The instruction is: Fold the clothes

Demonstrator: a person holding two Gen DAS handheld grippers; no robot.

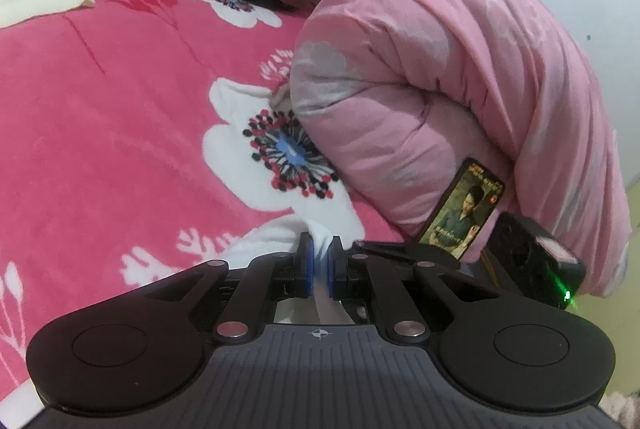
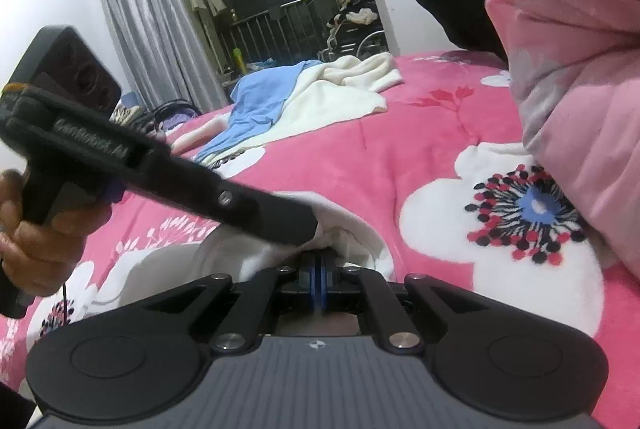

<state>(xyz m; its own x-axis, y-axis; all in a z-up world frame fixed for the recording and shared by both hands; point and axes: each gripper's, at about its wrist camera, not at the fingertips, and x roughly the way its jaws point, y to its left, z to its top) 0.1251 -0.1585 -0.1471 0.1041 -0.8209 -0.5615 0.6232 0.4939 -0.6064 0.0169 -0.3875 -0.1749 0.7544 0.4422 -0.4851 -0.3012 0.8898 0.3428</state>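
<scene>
Your left gripper (image 1: 320,253) and right gripper (image 2: 319,261) both pinch the white cloth (image 2: 356,225) side by side; its loose length lies ahead of you

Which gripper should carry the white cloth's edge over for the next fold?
Probably the right gripper. Both are shut on the white cloth, but the left gripper has a phone and pink quilt close beside it.
</scene>
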